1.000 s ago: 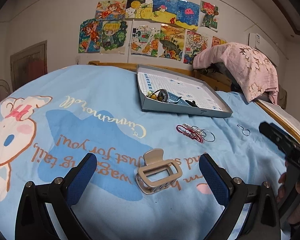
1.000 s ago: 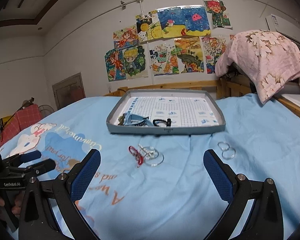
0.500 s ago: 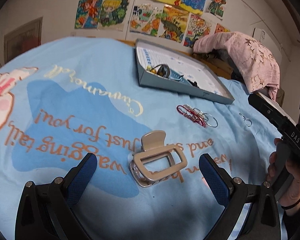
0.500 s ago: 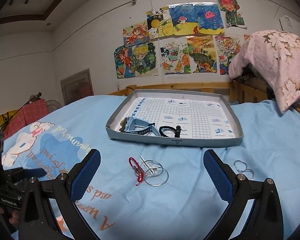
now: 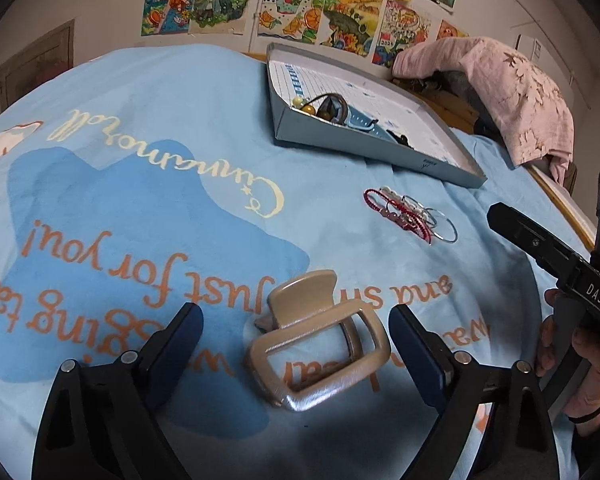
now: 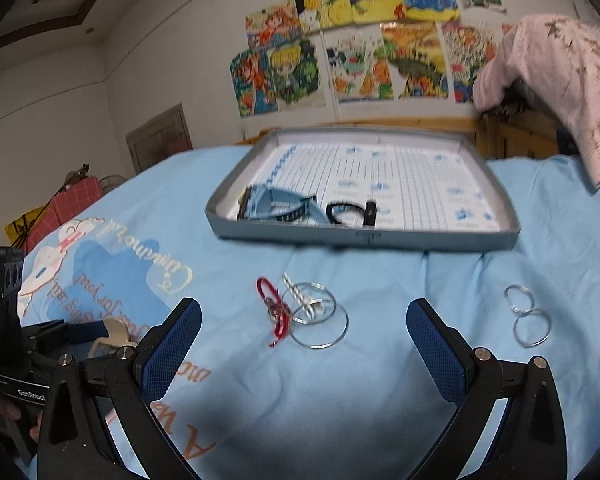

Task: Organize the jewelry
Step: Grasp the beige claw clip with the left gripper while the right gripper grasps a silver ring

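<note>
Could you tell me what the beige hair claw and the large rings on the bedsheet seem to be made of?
The beige hair claw looks like moulded plastic with a satin finish: soft highlights and thick, rounded edges. The large rings seem to be thin polished metal wire, silvery and glinting, though blur leaves that open. The bedsheet looks like matte printed fabric.

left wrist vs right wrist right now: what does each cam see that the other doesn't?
Left wrist only: the whole beige hair claw between the left gripper fingers, untouched as the jaws close in; beads in the tray corner.

Right wrist only: two linked silver rings beside the open right gripper.

Both: grey tray, red cord and bangles, blue bedsheet.
</note>
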Tool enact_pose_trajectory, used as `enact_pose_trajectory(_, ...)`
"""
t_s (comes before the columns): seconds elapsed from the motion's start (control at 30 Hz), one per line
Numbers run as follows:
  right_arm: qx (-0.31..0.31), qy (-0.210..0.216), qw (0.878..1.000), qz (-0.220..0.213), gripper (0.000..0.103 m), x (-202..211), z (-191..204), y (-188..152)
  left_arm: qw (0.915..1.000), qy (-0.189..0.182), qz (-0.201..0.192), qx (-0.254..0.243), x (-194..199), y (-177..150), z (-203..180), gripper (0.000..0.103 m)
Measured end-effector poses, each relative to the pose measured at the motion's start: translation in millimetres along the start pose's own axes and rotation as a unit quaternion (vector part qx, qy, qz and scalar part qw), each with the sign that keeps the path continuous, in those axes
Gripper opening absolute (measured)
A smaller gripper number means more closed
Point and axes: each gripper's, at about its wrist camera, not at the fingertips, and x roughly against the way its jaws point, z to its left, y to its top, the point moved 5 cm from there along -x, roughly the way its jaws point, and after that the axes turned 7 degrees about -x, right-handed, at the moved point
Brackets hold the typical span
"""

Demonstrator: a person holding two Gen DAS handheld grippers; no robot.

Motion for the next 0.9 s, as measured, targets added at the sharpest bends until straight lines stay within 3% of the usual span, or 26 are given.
enact_pose_trajectory(0.2, -0.028, 0.011, 0.999, 0.038, 0.1, -20.1, -11.1, -8.0, 0.9999, 0.001, 0.012, -0.007, -13.9, 2.9, -2.6, 0.078)
enact_pose_trajectory(0.47, -0.052, 0.006, 0.997, 0.06, 0.085, -35.0, -22.0, -11.6, 0.9997, -0.016, 0.015, -0.006, -31.7, 15.2, -6.4, 0.057)
enact_pose_trajectory(0.9, -0.044, -0.031, 0.994, 0.096, 0.039, -63.4, -27.6, -7.0, 0.9988, -0.048, 0.005, 0.007, -57.3, 38.5, -9.1, 0.056)
